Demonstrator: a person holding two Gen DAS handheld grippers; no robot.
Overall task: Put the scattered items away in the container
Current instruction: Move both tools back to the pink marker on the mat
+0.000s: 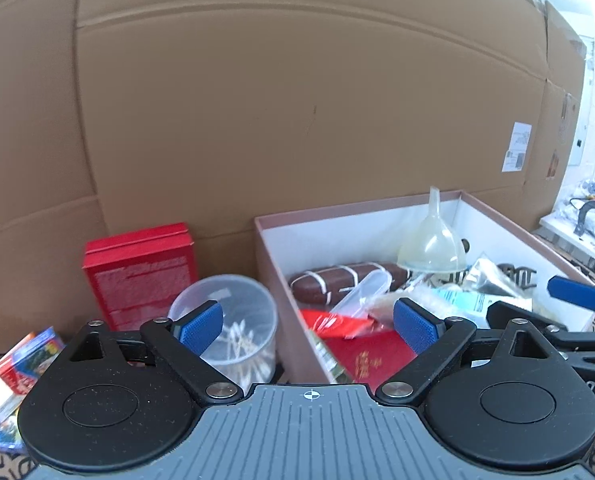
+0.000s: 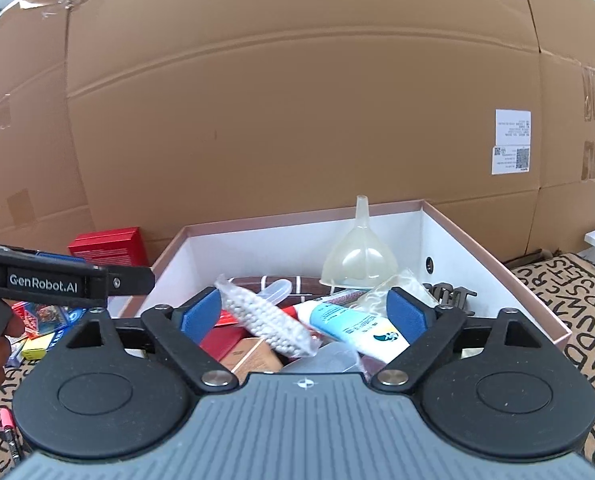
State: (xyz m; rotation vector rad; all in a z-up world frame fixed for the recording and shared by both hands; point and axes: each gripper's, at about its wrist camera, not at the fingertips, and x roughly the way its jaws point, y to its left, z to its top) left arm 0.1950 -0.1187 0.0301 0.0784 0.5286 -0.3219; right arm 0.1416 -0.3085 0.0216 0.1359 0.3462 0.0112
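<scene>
Most of the job looks done: your container (image 2: pixel 493 248), the pink-rimmed box with white walls, already holds a clear funnel (image 2: pixel 359 256), a bag of white beads (image 2: pixel 269 320), a white tube (image 2: pixel 353 326), a brown case (image 1: pixel 345 284) and several red packets. What is left sits outside it to the left: a clear tub of cotton swabs (image 1: pixel 233 320) just beside the box wall, a red box (image 1: pixel 141 272) standing against the cardboard behind, and a pile of colourful packs (image 1: pixel 13 376) lower left on the patterned surface (image 2: pixel 585 320). A pink pen (image 2: pixel 7 420) also lies there.

Your left gripper (image 1: pixel 307 326) hovers level over the box's left wall, straddling the tub and the box interior, its blue pads spread wide and holding nothing. Your right gripper (image 2: pixel 303 316) hangs above the middle of the container, pointing toward the back wall, pads likewise apart; the bead bag and tube lie below and between them, but I judge nothing is gripped.

The tub is likely your nearest remaining pick.
</scene>
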